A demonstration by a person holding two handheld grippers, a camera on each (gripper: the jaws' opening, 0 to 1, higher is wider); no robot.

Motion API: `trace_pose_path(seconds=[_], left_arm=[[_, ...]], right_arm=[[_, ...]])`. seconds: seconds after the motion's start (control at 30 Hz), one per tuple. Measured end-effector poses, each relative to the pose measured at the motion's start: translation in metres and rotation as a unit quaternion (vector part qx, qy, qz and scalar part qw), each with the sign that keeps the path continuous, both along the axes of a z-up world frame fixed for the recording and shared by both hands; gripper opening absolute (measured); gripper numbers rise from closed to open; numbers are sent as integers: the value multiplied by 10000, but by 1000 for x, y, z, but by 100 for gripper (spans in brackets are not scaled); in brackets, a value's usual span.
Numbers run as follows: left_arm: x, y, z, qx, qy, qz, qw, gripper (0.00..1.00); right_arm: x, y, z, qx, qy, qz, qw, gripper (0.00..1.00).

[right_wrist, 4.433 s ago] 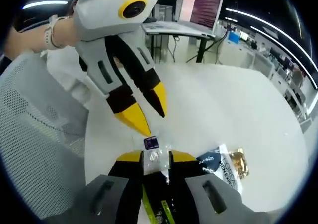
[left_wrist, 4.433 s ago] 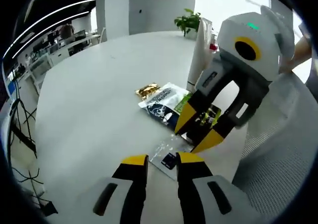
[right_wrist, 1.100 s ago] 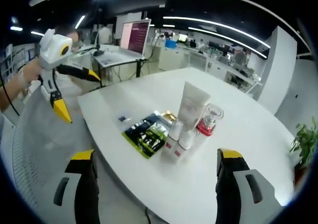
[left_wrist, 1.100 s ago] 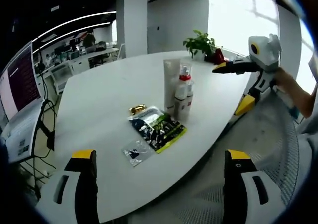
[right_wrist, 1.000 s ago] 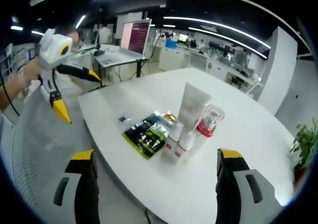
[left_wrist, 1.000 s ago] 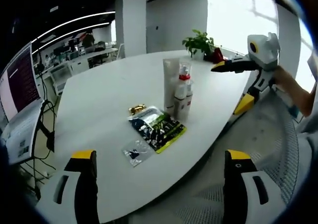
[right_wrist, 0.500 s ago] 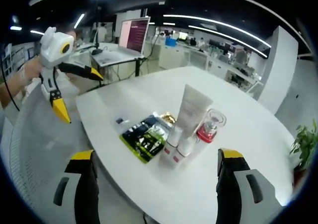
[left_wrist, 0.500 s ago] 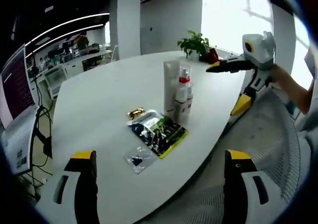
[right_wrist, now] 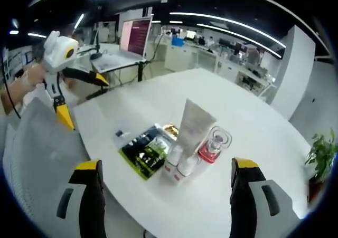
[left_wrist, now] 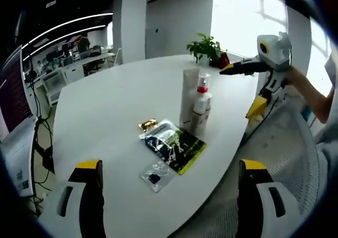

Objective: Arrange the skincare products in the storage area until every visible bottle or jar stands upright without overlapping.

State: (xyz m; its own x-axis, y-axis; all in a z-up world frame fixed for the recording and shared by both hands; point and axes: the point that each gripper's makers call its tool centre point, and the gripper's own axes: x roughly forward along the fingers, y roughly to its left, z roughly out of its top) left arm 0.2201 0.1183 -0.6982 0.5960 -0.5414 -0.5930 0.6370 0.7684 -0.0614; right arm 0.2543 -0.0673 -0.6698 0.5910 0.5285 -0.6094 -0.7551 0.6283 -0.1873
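Observation:
A white tube (left_wrist: 189,93) stands upright on the round white table (left_wrist: 100,106), with a red-capped clear bottle (left_wrist: 201,96) and small white bottles (left_wrist: 198,119) packed beside it. In front lie a dark green sachet (left_wrist: 174,143), a gold packet (left_wrist: 149,124) and a small clear sachet (left_wrist: 157,175). My left gripper (left_wrist: 170,165) is wide open, off the table's near edge. Across the table my right gripper (left_wrist: 244,87) is open in a hand. In the right gripper view I see the tube (right_wrist: 193,124), red-based bottle (right_wrist: 213,143), small bottles (right_wrist: 179,163), green sachet (right_wrist: 141,151), my right gripper (right_wrist: 166,165) open and my left gripper (right_wrist: 87,103) open.
Grey mesh chair backs sit at the table's edge near each gripper (left_wrist: 288,159) (right_wrist: 37,143). A potted plant (left_wrist: 205,48) stands at the table's far side. A lit monitor (right_wrist: 134,35) and desks fill the room behind. A white column (left_wrist: 128,24) rises beyond the table.
Both grippers have drawn back from the sachets and opened wide since 4.4 s ago. In the last second both views drifted slightly; the products have not moved.

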Motion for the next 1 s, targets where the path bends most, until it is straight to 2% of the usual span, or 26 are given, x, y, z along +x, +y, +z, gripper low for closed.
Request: trace_pose_path(seconds=[0.13,0.33,0.63,0.87,1.0], left_arm=[[3,0,-2,-9,54,-72,10000,99],[7,2,-5,-37,112,-124,9999,99],[11,0,-6,-138,153,-140,9997,98],[11,2,-8,-182,178,-94,9996,97],[11,2,-12,-201,225,-65,9995,97]], right_arm=[[9,5,9,146,95,124,9998,100],[27,11,24,17,14,321,9995,100],[57,35,51,122,21,801,9967,100],[81,50,54,178,129,947,9953,100],[89,67,53,348,361,1121,9924,98]])
